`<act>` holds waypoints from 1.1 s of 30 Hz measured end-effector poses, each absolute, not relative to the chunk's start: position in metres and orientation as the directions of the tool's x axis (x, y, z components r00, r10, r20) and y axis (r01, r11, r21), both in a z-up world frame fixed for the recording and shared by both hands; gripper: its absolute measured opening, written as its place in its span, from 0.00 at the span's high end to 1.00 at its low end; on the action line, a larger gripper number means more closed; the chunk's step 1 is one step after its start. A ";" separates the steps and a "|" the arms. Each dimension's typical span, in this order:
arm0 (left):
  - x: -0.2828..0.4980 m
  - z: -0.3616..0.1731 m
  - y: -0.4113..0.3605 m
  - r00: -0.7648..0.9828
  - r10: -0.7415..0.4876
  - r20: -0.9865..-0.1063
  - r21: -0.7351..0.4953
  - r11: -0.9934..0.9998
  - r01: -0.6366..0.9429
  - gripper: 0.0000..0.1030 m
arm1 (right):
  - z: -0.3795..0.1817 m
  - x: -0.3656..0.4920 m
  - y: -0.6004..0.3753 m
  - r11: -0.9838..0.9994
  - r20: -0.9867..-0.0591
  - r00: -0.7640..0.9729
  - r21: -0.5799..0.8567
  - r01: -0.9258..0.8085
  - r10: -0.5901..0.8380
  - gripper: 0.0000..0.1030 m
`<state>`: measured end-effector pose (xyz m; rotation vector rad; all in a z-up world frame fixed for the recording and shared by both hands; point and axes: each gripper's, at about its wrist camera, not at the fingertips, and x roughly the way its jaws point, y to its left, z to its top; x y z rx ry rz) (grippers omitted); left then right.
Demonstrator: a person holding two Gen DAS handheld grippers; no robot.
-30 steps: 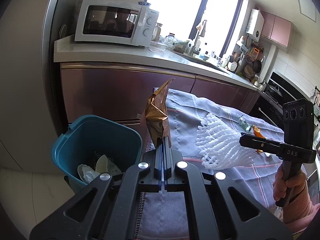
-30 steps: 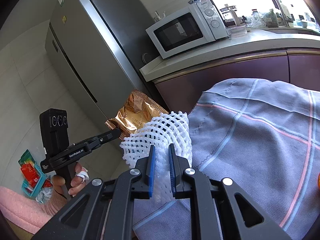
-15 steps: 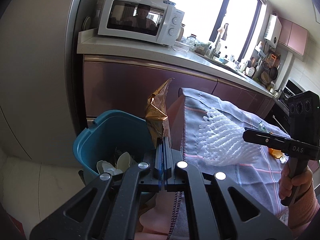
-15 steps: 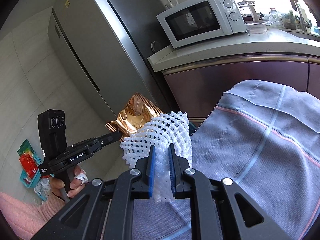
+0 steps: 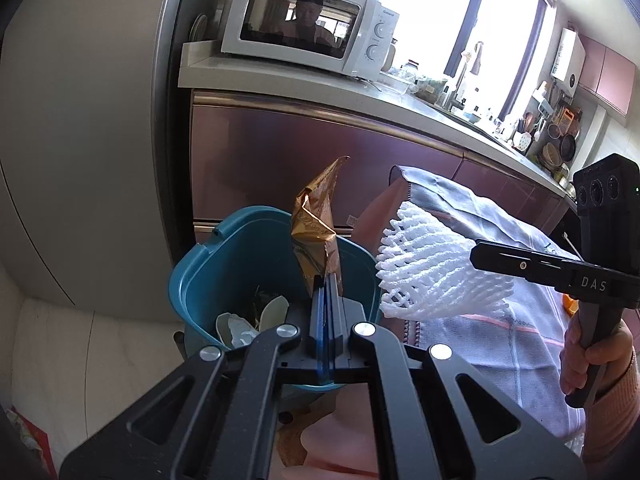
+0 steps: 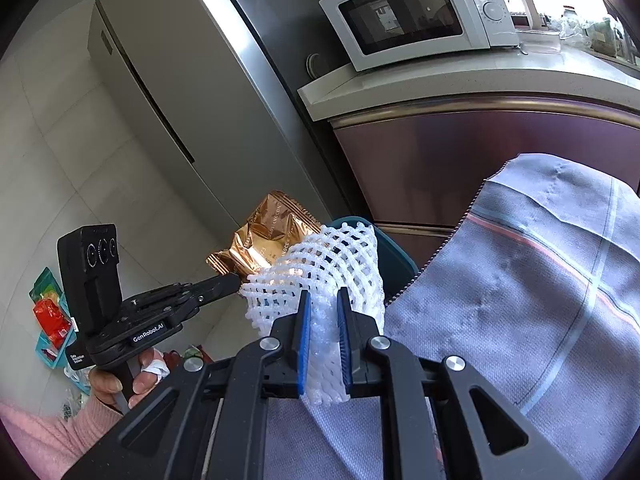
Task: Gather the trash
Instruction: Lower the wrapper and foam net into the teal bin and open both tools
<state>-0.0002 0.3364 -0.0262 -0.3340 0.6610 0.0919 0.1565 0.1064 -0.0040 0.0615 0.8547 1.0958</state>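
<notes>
My left gripper (image 5: pixel 328 280) is shut on a crumpled gold foil wrapper (image 5: pixel 318 224) and holds it upright above the teal trash bin (image 5: pixel 200 276), which has eggshells (image 5: pixel 240 324) inside. My right gripper (image 6: pixel 322 300) is shut on a white foam fruit net (image 6: pixel 320 264), held just right of the bin at the table's end. The net (image 5: pixel 432 272) and the right gripper (image 5: pixel 476 254) also show in the left wrist view. The wrapper (image 6: pixel 268 236), the left gripper (image 6: pixel 234 280) and the bin rim (image 6: pixel 396 256) show in the right wrist view.
A table under a grey checked cloth (image 6: pixel 540 300) is on the right, with an orange scrap (image 5: pixel 570 306) on it. Behind the bin stand purple cabinets (image 5: pixel 300 160), a counter with a microwave (image 5: pixel 312 28) and a steel fridge (image 6: pixel 192 92). Red packets (image 6: pixel 50 316) lie on the floor.
Both grippers have moved left off the table toward the bin with their loads. The wrapper now hangs over the bin opening, and the net is closer to the bin's right rim.
</notes>
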 end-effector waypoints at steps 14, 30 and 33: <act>0.018 -0.051 0.350 0.747 0.010 -0.665 -0.263 0.933 -0.247 0.99 | -0.018 0.176 0.154 0.496 -0.622 0.148 0.435 -0.751 0.769 0.89; 0.044 -0.085 0.364 0.693 0.004 -0.721 -0.271 0.919 -0.287 0.98 | -0.041 0.201 0.204 0.553 -0.709 0.137 0.398 -0.732 0.691 0.87; 0.053 -0.093 0.364 0.678 0.005 -0.735 -0.269 0.916 -0.298 0.98 | -0.048 0.206 0.209 0.571 -0.725 0.138 0.394 -0.720 0.675 0.81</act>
